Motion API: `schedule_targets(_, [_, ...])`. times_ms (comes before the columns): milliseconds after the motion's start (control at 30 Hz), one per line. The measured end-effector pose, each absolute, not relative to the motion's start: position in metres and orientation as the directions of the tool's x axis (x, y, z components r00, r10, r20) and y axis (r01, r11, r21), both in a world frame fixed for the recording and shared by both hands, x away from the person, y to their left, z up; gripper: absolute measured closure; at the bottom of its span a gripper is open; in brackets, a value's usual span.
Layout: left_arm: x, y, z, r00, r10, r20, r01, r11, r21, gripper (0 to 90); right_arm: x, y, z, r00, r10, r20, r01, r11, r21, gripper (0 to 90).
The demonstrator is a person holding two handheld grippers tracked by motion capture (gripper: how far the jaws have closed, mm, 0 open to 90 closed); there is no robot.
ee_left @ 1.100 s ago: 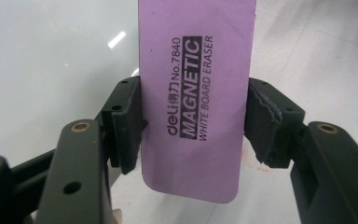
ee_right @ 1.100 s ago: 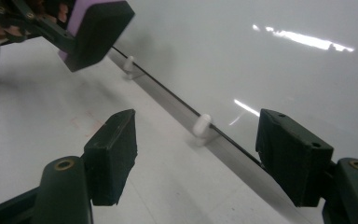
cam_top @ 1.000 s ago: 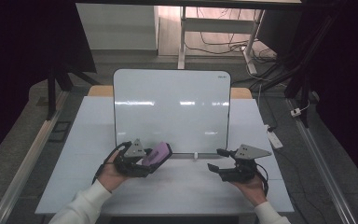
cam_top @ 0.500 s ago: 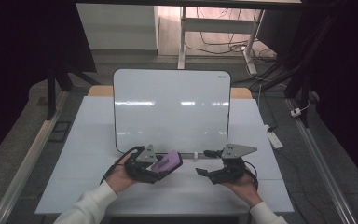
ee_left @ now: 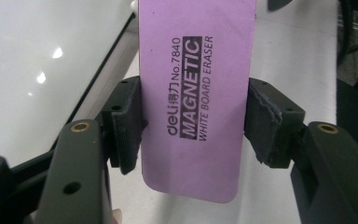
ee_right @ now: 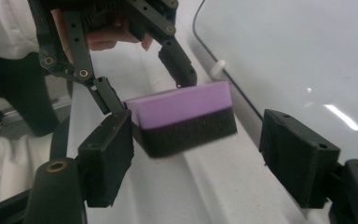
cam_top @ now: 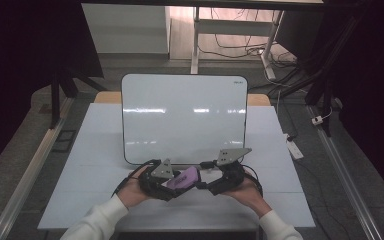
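A purple whiteboard eraser (cam_top: 186, 178) with a black felt underside is clamped across its width by my left gripper (cam_top: 179, 183), which holds it just above the white table (cam_top: 95, 150). In the left gripper view both pads press the eraser (ee_left: 193, 93) at its sides, and the label reads "MAGNETIC WHITE BOARD ERASER". My right gripper (cam_top: 203, 182) faces it from the right. Its jaws have just been closing, and the eraser's (ee_right: 182, 116) free end lies between them. The right gripper (ee_right: 200, 158) has one pad close by the eraser's corner and the other well clear of it.
A white board (cam_top: 182, 115) with a dark rim rests on the table just behind both grippers. Its lower edge (ee_right: 242, 100) runs close past the eraser. A power strip (cam_top: 294, 145) and cables lie on the floor to the right.
The right gripper has moved left up to the eraser. The left gripper has carried the eraser a little to the right, so the two hands now meet at the table's front middle.
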State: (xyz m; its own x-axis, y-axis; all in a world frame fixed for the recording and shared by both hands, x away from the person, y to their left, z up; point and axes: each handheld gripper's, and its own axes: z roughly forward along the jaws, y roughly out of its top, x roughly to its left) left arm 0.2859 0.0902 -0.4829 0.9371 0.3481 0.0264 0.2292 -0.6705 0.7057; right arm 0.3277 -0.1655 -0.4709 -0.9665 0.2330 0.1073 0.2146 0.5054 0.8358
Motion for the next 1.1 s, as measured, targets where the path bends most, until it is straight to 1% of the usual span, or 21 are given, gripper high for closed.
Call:
schedule_targets(133, [0.285,0.088,-0.483,0.944,0.329,0.031,0.213,-0.678,0.704,41.3,0.330,-0.160,-0.473,-0.971,0.191,0.146,0.227,0.524,0.821,29.2])
schedule_targets(233, [0.285,0.087,-0.483,0.947,0.319,0.032,0.207,-0.683,0.700,41.3,0.329,-0.157,-0.475,-0.972,0.167,0.166,0.231,0.535,0.813,34.2])
schedule_targets(367, [0.285,0.088,-0.483,0.947,0.319,0.029,0.206,-0.676,0.707,41.1,0.329,-0.157,-0.475,-0.973,0.156,0.172,0.229,0.535,0.813,37.9])
schedule_targets(467, [0.285,0.090,-0.481,0.934,0.354,0.048,0.211,-0.655,0.726,38.9,0.329,-0.160,-0.473,-0.968,0.176,0.177,0.243,0.508,0.826,39.1])
schedule_targets(567, [0.282,0.092,-0.479,0.912,0.401,0.082,0.211,-0.633,0.744,30.7,0.332,-0.165,-0.472,-0.954,0.227,0.196,0.284,0.474,0.833,39.4])
schedule_targets(667, [0.277,0.093,-0.475,0.892,0.434,0.122,0.190,-0.607,0.772,27.4,0.334,-0.169,-0.472,-0.938,0.273,0.213,0.320,0.450,0.834,39.5])
schedule_targets(833, [0.270,0.091,-0.474,0.854,0.485,0.186,0.171,-0.601,0.781,27.7,0.335,-0.171,-0.473,-0.905,0.355,0.234,0.376,0.411,0.831,39.5])
schedule_targets(933, [0.268,0.088,-0.475,0.842,0.499,0.203,0.163,-0.595,0.787,29.8,0.336,-0.173,-0.473,-0.884,0.375,0.279,0.418,0.365,0.832,39.5])
schedule_targets(1100, [0.265,0.081,-0.477,0.826,0.503,0.253,0.138,-0.617,0.775,33.8,0.336,-0.174,-0.473,-0.866,0.374,0.333,0.454,0.307,0.836,39.5])
